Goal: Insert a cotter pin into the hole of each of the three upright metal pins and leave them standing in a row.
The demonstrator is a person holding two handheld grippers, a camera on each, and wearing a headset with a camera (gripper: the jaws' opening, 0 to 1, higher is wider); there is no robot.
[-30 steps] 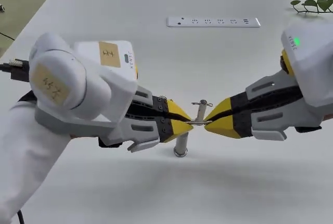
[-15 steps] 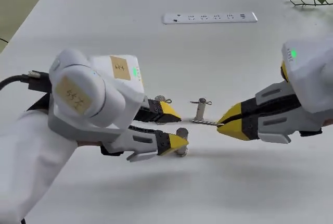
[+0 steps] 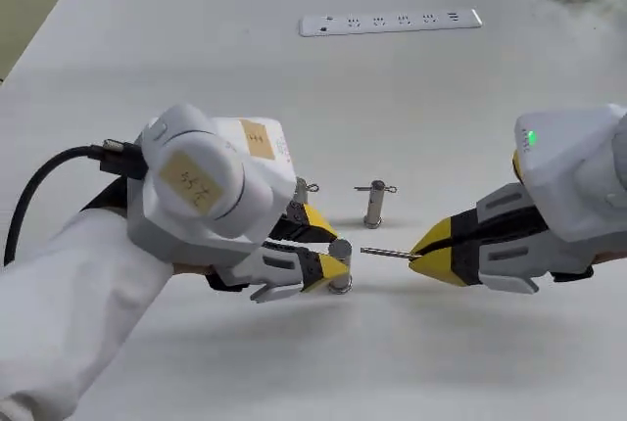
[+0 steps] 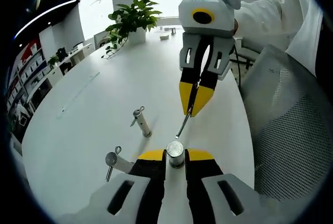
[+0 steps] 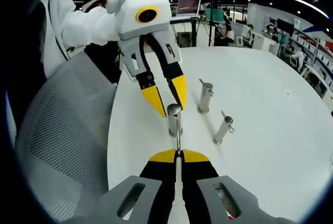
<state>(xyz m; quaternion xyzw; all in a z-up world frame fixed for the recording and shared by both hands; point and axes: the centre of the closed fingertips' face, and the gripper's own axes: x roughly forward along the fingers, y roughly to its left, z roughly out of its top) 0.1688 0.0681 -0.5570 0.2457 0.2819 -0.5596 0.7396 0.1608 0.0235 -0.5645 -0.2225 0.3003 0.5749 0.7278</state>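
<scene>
The left gripper straddles the unfilled metal pin, seemingly to steady it, firm clamping unclear, while the right gripper pinches a cotter pin level, its tip just beside that pin for insertion.

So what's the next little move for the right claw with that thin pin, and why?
Probably ease the right claw forward so its cotter pin slides into the near metal pin, nudging the aim if needed. The cotter's tip hangs just short of that pin, the left claw clasps it steady, and the pin behind and its neighbour already carry theirs.
</scene>
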